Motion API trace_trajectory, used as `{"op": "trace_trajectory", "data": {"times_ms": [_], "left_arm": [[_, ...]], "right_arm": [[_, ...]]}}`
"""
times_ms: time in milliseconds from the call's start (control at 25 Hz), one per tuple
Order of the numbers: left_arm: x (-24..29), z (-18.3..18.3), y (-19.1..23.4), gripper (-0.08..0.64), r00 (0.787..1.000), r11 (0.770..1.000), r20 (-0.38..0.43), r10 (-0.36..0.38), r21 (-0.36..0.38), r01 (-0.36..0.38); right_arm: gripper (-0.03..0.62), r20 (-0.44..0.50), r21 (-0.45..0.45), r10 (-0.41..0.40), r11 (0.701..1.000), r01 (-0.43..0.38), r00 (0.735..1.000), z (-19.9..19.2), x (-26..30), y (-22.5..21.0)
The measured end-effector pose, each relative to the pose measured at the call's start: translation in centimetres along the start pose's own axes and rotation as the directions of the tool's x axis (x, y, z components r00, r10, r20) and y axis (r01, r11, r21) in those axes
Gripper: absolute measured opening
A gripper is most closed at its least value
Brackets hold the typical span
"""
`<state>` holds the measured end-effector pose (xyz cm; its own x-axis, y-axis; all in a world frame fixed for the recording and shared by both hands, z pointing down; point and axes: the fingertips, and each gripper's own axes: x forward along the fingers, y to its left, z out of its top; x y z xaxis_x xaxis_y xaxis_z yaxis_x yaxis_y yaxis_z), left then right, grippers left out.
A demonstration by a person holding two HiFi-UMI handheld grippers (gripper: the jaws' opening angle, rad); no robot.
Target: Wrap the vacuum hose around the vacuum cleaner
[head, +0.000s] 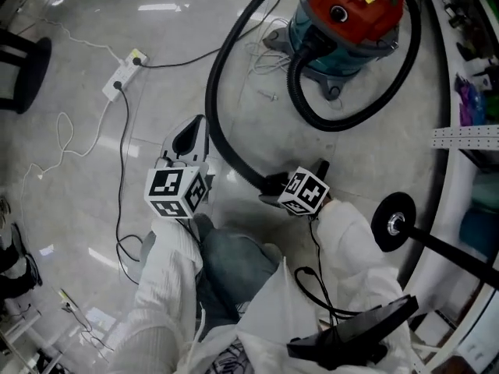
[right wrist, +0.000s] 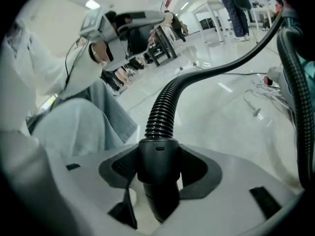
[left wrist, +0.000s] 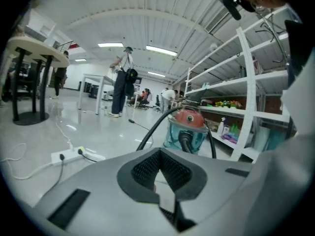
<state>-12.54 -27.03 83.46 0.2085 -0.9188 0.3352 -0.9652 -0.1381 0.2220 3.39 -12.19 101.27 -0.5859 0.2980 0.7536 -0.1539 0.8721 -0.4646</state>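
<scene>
Vacuum hose loops across from the red-topped vacuum cleaner, cut off at the head view's top, to the right gripper, whose jaws pinch its cuff; left gripper jaws pressed together, empty. Glossy pale floor, white power strip, shelving alongside

- The red-lidded teal canister vacuum cleaner stands upright on the pale floor.
- The black ribbed vacuum hose curves loosely past the cleaner's front. Its smooth cuff end is clamped in the right gripper.
</scene>
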Motion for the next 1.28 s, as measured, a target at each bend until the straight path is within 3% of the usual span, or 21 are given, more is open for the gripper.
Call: {"op": "trace_trajectory", "data": {"times_ms": [200, 360, 520, 720, 880, 1000, 1120, 1280], "left_arm": [[-10.2, 10.2, 5.0, 0.002, 0.979, 0.978, -0.045, 0.199, -0.052, -0.201], [-17.1, 19.9, 5.1, 0.002, 0.964, 0.965, -0.068, 0.256, -0.034, -0.258], [-21.9, 31.7, 4.2, 0.002, 0.968, 0.968, -0.043, 0.249, -0.019, -0.25], [-26.1, 44.7, 3.2, 0.002, 0.975, 0.975, 0.0, 0.222, 0.013, -0.222], [-27.1, 53.2, 3.1, 0.002, 0.976, 0.979, 0.1, 0.192, 0.045, -0.198], [-26.9, 58.6, 1.6, 0.002, 0.977, 0.983, 0.15, 0.152, 0.076, -0.165], [-25.6, 61.8, 0.3, 0.002, 0.981, 0.985, 0.164, 0.103, 0.12, -0.124], [-22.7, 66.2, -1.8, 0.002, 0.985, 0.99, 0.172, 0.01, 0.137, -0.034]], "right_arm": [[0.241, 0.172, 0.066, 0.15, 0.984, -0.163, 0.974, 13.7, -8.0, 10.8], [0.241, 0.348, 0.113, 0.18, 0.966, -0.232, 0.92, 26.5, -16.6, 17.9], [0.241, 0.511, 0.089, 0.182, 0.961, -0.262, 0.84, 39.9, -26.2, 23.0], [0.241, 0.696, 0.09, 0.099, 0.971, -0.224, 0.711, 52.8, -37.7, 28.2], [0.24, 0.818, 0.053, 0.049, 0.986, -0.16, 0.573, 60.4, -45.9, 31.1], [0.241, 0.893, 0.002, 0.018, 0.999, -0.043, 0.45, 64.4, -52.2, 33.1], [0.241, 0.955, 0.038, -0.05, 0.998, 0.048, 0.292, 67.4, -58.4, 33.3], [0.241, 0.964, 0.24, -0.254, 0.957, 0.163, 0.072, 68.0, -66.0, 29.4]]}}
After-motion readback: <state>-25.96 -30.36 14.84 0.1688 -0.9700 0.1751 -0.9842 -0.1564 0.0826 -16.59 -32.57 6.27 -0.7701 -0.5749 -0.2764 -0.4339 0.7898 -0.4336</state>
